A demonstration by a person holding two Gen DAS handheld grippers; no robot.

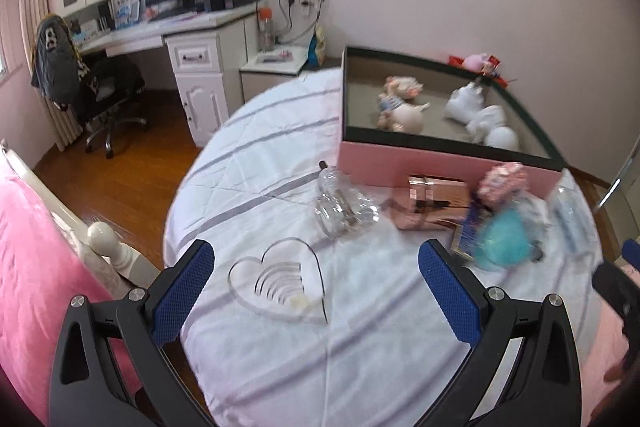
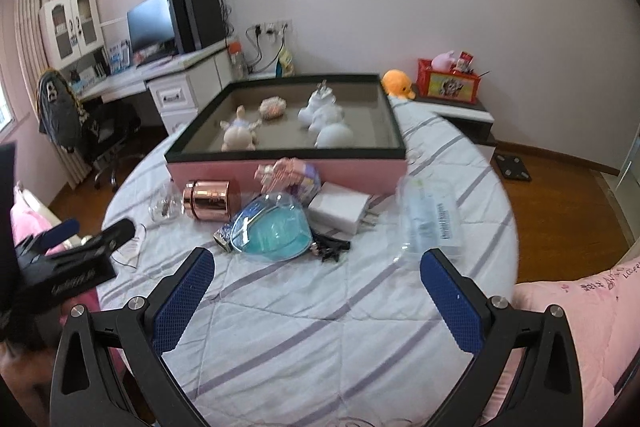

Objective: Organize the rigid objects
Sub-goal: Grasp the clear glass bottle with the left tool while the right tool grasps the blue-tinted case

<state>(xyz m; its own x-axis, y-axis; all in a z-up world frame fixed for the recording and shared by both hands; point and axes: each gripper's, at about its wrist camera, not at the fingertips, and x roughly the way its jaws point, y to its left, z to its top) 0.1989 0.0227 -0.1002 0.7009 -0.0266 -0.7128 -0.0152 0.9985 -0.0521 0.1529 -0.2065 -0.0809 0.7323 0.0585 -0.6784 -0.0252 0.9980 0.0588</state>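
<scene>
— Where's the heart dish?

— Right between the left tongs, flat on the quilt. Those tongs are spread wide, gripping nothing. The right tongs are spread too, with bare quilt between them and the teal case just ahead.

— How will the dish handle?

— I'd judge it stiff, light and slick: clear plastic or glass, thin-walled. It could chip, or skate off the pads. I'd pinch across one rim lobe, not the flat bottom.

— And the rest, ahead of the tongs?

— One glass jar, lying over, probably fragile and slippery; take it at the neck. One copper tin, rigid, round, likely to roll. One white charger, solid, easy to hold by its flat sides. One clear packet ahead of the right finger, softer-looking.

— In the box?

— Beyond everything, against the far side of the quilt. I count two small figures and one white figurine, though the white one may be several pieces; I can't tell.
</scene>
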